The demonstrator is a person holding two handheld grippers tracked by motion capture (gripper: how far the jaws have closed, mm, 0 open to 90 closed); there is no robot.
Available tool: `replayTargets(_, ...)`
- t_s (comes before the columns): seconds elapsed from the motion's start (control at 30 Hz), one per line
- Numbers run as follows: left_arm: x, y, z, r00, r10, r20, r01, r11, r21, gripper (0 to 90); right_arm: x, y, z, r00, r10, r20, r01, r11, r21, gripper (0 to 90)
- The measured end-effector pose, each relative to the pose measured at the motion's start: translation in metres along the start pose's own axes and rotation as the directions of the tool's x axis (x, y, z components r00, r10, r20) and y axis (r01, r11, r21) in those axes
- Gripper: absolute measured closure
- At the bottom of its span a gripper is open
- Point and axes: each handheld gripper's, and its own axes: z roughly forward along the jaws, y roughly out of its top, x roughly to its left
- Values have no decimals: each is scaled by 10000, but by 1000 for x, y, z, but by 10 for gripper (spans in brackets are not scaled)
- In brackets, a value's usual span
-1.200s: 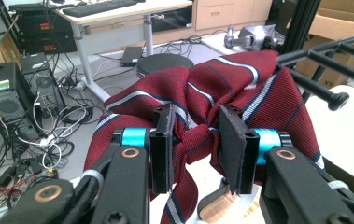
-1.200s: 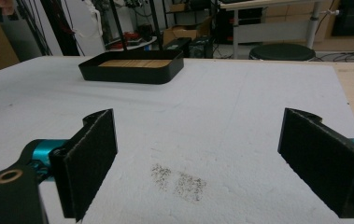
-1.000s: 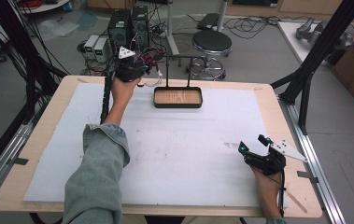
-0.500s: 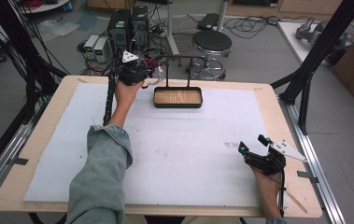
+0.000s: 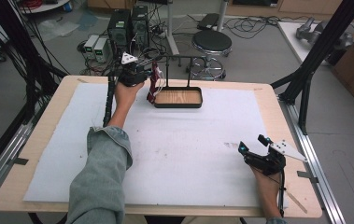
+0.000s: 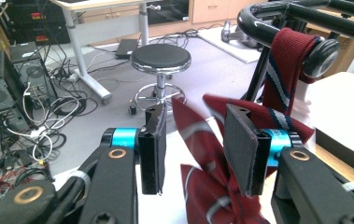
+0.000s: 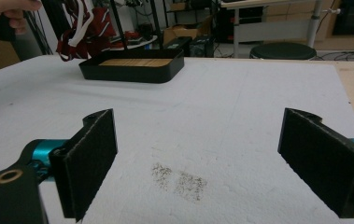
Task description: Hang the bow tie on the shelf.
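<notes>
- left gripper (image 5: 143, 74) reached out to the far edge of the table (image 5: 34, 140), just left of the black tray (image 5: 178, 97), person's left hand (image 5: 124, 91) and denim sleeve (image 5: 101, 172) behind it
- in the left gripper view its jaws stand partly apart with a gap between the pads, a fold of the dark red striped tie (image 6: 221, 186) lies in that gap against the right pad, can't tell if it's actually pinched
- tie (image 5: 153, 84) hangs at the tray's left end, draped over the black rail (image 6: 296, 21) of the stand that rises from the tray, white and navy stripes show on it
- tray has a wood-coloured floor, sits on the white sheet (image 5: 188, 149) at the table's far middle
- black round stool (image 5: 211, 43) on the floor beyond the tray, computer towers (image 5: 128, 25) and cables beyond the tray's left
- faint dark smudge (image 7: 179, 179) on the sheet well to the near right of the tray
- right gripper (image 5: 254, 149) low over the sheet near the table's near right corner, well apart from the tray, right hand (image 5: 265, 184) behind it
- its jaws wide apart, nothing between them, tips pointed toward the tray (image 7: 132, 65)
</notes>
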Motion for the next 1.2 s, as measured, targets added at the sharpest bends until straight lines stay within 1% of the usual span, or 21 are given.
replayTargets(0.17,1,3,-5,9999,144,-89,-144,9999,-77,552,0,0,0,10000,19,-4,-19,10000,11,109)
replayTargets(0.3,4,6,-12,9999,108,-136,-111,9997,-220,504,0,0,0,10000,-5,6,5,10000,2,109)
replayTargets(0.33,5,7,-14,9999,50,-139,-54,9997,-236,504,0,0,0,10000,24,6,-24,10000,-2,109)
replayTargets(0.5,7,9,-27,10000,-35,-44,33,9990,-451,466,0,0,0,10000,16,12,-16,10000,-14,108)
replayTargets(0.53,8,9,-31,10000,-95,17,96,9987,-506,446,0,0,0,10000,4,8,-4,10000,-24,109)
replayTargets(0.63,9,10,-42,9998,-107,174,118,9978,-653,434,1,0,0,10000,-22,34,23,10000,-30,108)
replayTargets(0.67,10,11,-46,9996,-147,233,162,9977,-651,412,1,0,0,10000,-57,35,57,10000,-43,108)
replayTargets(0.73,10,12,-53,9994,-145,304,169,9966,-809,408,1,0,0,10000,-52,43,53,10000,-43,108)
replayTargets(0.8,10,12,-65,9988,-175,459,220,9948,-995,407,1,0,0,10000,-19,67,19,10000,-28,108)
replayTargets(0.87,10,12,-71,9984,-189,524,245,9939,-1072,393,1,0,0,10000,-19,80,19,10000,-34,108)
replayTargets(0.97,10,11,-84,9980,-172,606,246,9919,-1243,376,1,1,0,9999,-30,105,30,10000,-63,108)
replayTargets(1.1,8,10,-102,9976,-50,689,143,9907,-1350,351,1,1,0,9999,-10,113,11,10000,-44,108)
replayTargets(1.13,8,9,-109,9974,-55,717,153,9904,-1371,348,1,1,0,9999,-36,112,36,10000,-56,108)
replayTargets(1.2,7,9,-116,9973,-64,726,167,9898,-1412,318,1,1,0,9998,-94,147,94,9999,-34,108)
